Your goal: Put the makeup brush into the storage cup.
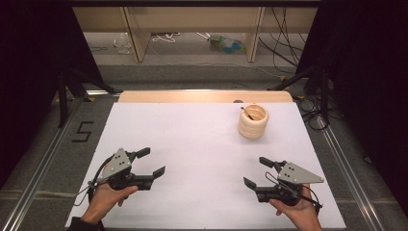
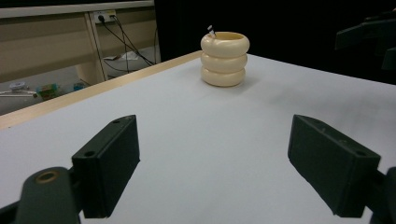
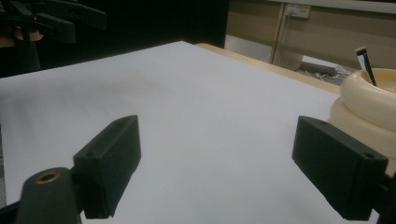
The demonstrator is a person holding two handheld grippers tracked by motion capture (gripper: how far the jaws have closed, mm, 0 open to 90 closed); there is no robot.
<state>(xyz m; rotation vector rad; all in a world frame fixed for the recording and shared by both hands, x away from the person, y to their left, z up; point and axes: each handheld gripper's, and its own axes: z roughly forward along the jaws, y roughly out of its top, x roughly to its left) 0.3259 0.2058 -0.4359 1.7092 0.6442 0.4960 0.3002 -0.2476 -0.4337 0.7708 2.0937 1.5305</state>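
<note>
A cream holder (image 1: 253,122) made of three stacked rings stands upright at the back right of the white table (image 1: 192,144), with a thin dark stick (image 1: 247,113) leaning inside it. My left gripper (image 1: 151,161) is held at the front left, open, nothing between its jaws. My right gripper (image 1: 257,172) is held at the front right, also open and empty. In the left gripper view the holder (image 2: 224,58) stands far ahead of the left gripper (image 2: 219,170). In the right gripper view the holder (image 3: 369,107) sits beyond the right-hand jaw of the right gripper (image 3: 217,172).
A wooden strip (image 1: 204,96) runs along the table's far edge. Beyond it are shelf legs, cables and bottles (image 1: 226,43) on the floor. Metal rails (image 1: 45,163) flank the table, and a "5" mark (image 1: 82,131) lies at the left.
</note>
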